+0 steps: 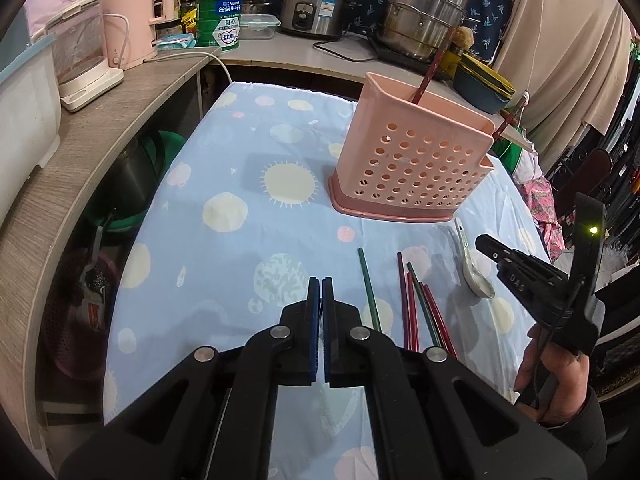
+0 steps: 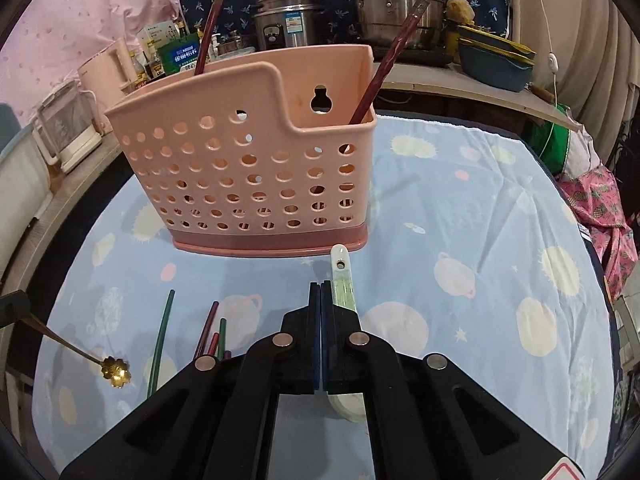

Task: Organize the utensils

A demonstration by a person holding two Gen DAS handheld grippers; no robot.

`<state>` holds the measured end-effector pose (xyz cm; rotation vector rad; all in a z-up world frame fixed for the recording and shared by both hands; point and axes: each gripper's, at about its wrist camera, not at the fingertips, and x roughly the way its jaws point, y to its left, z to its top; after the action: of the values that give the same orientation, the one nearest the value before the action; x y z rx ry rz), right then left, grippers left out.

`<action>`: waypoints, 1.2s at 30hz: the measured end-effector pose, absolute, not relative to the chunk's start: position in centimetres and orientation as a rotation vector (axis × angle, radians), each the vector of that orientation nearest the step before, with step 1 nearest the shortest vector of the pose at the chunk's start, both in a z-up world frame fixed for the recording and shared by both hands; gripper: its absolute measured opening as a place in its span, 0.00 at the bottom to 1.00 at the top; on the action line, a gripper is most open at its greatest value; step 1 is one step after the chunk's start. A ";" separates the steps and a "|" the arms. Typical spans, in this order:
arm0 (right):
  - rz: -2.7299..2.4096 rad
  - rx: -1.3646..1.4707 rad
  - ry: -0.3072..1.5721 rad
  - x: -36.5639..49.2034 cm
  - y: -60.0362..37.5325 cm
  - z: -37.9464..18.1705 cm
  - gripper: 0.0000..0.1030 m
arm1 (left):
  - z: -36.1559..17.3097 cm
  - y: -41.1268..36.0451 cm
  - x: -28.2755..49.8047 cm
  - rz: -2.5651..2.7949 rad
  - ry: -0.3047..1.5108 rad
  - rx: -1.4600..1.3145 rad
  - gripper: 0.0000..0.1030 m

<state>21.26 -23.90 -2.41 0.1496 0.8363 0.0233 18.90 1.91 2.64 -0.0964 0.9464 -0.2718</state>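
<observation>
Pink perforated caddy [image 2: 256,160] stands upright on the tabletop [image 2: 480,208], which is covered by a blue cloth printed with suns and planets. Two dark red chopsticks [image 2: 394,48] lean inside the caddy, one at each end, their tips rising above its rim.

Loose chopsticks [image 1: 416,304], red and green, lie flat on the cloth near the caddy's front side, fanned together; one green stick [image 1: 369,288] lies slightly apart from the bunch, on the side away from the spoon. A white ceramic spoon [image 1: 474,268] lies beside the bunch, its handle end pointing at the caddy's base and stopping just short of it.

Left gripper [image 1: 321,292] hovers over the cloth in front of the caddy, beside the green stick. Its fingers are fully closed, blue pads together; the left wrist view shows nothing between them. In the right wrist view a small gold spoon [image 2: 114,372] with a flower-shaped bowl hangs from a dark object at the frame edge, above the cloth and on the far side of the green stick from the bunch; what holds it cannot be confirmed.

Right gripper [image 2: 321,296] is held by a hand [image 1: 556,380] and sits directly over the white spoon. Its fingers are closed against each other, and the spoon's handle lies alongside them, not between.
</observation>
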 end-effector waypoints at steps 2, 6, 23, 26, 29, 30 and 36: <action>0.026 0.168 0.844 21.7 -24.6 -2.4 0.07 | 2.6 1.9 18.9 -0.271 0.947 -0.097 0.01; 0.036 0.182 0.895 23.4 -25.4 -3.2 0.38 | 2.5 2.0 19.0 -0.268 0.948 -0.100 0.01; 0.054 0.216 0.939 25.2 -26.0 -4.2 0.12 | 2.7 1.6 19.4 -0.271 0.948 -0.094 0.01; 0.052 0.234 0.903 23.6 -26.4 -2.8 0.11 | 3.1 1.2 18.8 -0.281 0.941 -0.089 0.01; 0.055 0.255 0.867 21.9 -26.4 -1.2 0.10 | 3.8 0.8 18.3 -0.292 0.927 -0.082 0.01; 0.057 0.263 0.855 21.2 -26.5 -0.7 0.10 | 4.1 0.7 18.2 -0.296 0.921 -0.080 0.01; 0.078 0.295 0.772 18.1 -26.5 2.6 0.07 | 7.5 0.0 18.2 -0.315 0.848 -0.067 0.01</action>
<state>18.10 -26.53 2.64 0.2954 0.7724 0.0784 18.24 -0.01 7.46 -0.0672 0.8483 -0.3154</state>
